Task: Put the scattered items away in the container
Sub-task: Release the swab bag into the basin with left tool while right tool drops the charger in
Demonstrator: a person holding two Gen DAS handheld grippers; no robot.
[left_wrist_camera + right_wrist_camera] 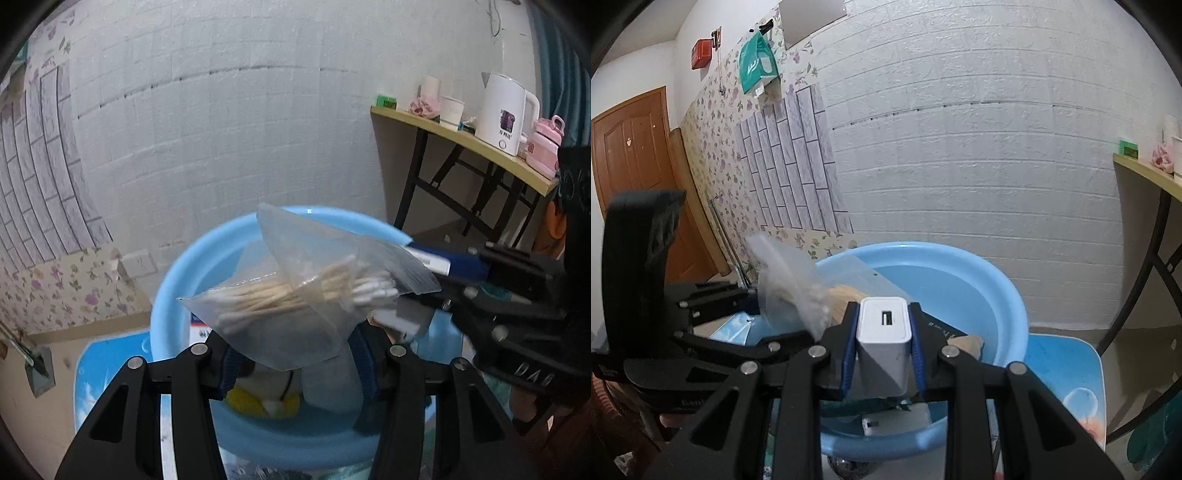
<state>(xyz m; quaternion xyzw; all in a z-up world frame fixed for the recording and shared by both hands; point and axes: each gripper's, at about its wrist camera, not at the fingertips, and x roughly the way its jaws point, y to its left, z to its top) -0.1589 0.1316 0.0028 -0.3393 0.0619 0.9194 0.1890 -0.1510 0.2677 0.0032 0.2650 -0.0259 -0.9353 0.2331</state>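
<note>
A round light-blue basin (pixel 173 280) fills the lower middle of the left wrist view. My left gripper (pixel 295 365) is shut on a clear plastic bag of cotton swabs (pixel 295 291), held above the basin. My right gripper (pixel 884 350) is shut on a white USB charger block (pixel 884 343), held over the near rim of the basin (pixel 997 280). In the right wrist view the bag of swabs (pixel 790 291) shows at the left. The right gripper (pixel 413 314) reaches in from the right in the left wrist view. A yellow and white item (pixel 266 402) lies in the basin.
The basin rests on a blue patterned mat (pixel 1067 369). A wooden folding table (pixel 465 142) at the right carries a white kettle (pixel 502 110), a pink bottle (pixel 545 147) and cups. A white brick-pattern wall (pixel 960 147) stands behind, and a brown door (pixel 631 155) at the far left.
</note>
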